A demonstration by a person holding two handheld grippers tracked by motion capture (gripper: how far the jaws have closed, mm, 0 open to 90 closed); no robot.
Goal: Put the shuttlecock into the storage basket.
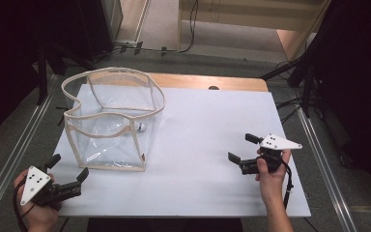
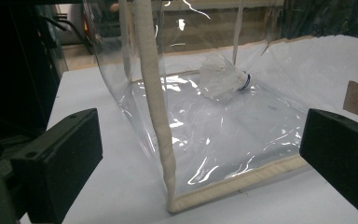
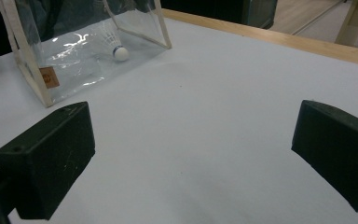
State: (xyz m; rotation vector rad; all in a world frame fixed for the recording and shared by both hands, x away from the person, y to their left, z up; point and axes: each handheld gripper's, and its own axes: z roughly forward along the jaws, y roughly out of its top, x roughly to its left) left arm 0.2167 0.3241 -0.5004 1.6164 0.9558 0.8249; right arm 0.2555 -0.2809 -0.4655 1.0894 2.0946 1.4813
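Observation:
A clear plastic bag (image 1: 111,123) with cream fabric trim stands upright and open on the left of the white table (image 1: 207,145). Inside it, on the bottom, lies a white shuttlecock (image 1: 141,127) (image 2: 223,80) (image 3: 114,46). My left gripper (image 1: 67,170) is open at the table's near left corner, pointing at the bag's near corner (image 2: 170,205), with nothing between its jaws. My right gripper (image 1: 244,147) is open over the right side of the table, well away from the bag (image 3: 84,51), and holds nothing.
The table has a wooden strip (image 1: 207,82) along its far edge. Dark stands and cables (image 1: 299,72) sit on the floor around it, with metal rails (image 1: 319,150) on both sides. A small brown tag (image 3: 49,77) hangs on the bag's side.

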